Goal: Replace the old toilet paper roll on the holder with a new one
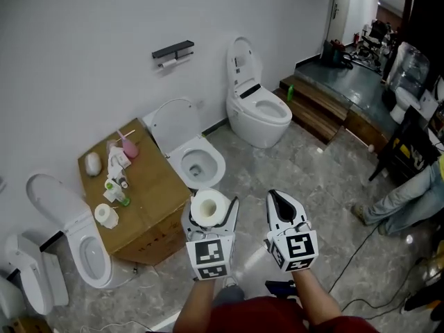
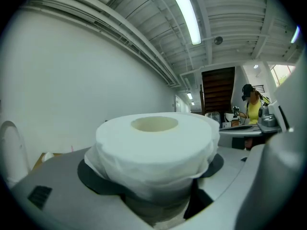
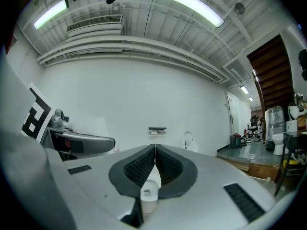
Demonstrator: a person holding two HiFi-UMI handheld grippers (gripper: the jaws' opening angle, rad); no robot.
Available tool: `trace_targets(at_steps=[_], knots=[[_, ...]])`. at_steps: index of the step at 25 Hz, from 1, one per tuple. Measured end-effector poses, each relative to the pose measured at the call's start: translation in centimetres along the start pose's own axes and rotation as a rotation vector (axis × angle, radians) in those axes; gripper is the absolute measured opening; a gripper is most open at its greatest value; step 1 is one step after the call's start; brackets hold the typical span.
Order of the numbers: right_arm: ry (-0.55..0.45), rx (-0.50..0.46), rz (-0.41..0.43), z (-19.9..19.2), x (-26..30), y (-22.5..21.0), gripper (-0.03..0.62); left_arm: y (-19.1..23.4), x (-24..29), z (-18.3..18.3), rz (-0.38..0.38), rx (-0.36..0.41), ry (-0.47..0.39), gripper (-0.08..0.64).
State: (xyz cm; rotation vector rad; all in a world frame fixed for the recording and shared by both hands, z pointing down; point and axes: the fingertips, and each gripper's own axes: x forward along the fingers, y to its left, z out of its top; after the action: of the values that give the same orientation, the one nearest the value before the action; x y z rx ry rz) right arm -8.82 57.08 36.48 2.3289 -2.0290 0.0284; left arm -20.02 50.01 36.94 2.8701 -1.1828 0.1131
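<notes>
Grey marbled floor tiles run up to a plain white wall lined with toilets. At the left gripper (image 1: pixel 211 205) the jaws stand wide and clasp a full white toilet paper roll (image 1: pixel 209 208) by its sides, core hole upward. In the left gripper view the dark pads (image 2: pixel 98 178) sit against the paper on both sides. The right gripper (image 1: pixel 280 201), just right of it and not touching it, has its ribbed pads (image 3: pixel 139 166) pressed together with nothing between them. Both point level toward the far wall.

Just left of the held roll is the near corner of a brown cardboard box (image 1: pixel 149 186) that carries a small white roll (image 1: pixel 106 215) and a pink bottle (image 1: pixel 129 146). Directly beyond the held roll stands a white toilet with its lid raised (image 1: pixel 198 164).

The black wall-mounted paper holder (image 1: pixel 173 50) is on the far wall, well apart from the held roll and above that toilet. Something small and white hangs under it, too small to tell what.

A second white toilet (image 1: pixel 258 109) stands right of the holder. Open floor lies ahead of the right gripper, edged at the far right by wooden steps (image 1: pixel 316 106). At the right are a person's jeans-clad legs (image 1: pixel 399 198), with a black cable (image 1: pixel 357 252) nearer.
</notes>
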Motion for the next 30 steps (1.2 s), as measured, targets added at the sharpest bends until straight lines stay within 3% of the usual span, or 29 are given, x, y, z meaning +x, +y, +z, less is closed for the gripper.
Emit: trace_targets(at_steps=[6, 15, 30], knots=[[-0.003, 0.007, -0.001, 0.5, 5.9, 0.7, 0.019, 4.2, 4.0, 0.3, 0.004, 0.015, 0.013, 0.44], [-0.008, 0.036, -0.001, 0.1, 11.4, -2.5, 0.018, 4.9, 10.0, 0.6, -0.002, 0.007, 0.032, 0.44], [-0.03, 0.069, 0.09, 0.8, 25.4, -17.0, 0.018, 1.0, 28.5, 2.9, 0.082, 0.032, 0.025, 0.44]])
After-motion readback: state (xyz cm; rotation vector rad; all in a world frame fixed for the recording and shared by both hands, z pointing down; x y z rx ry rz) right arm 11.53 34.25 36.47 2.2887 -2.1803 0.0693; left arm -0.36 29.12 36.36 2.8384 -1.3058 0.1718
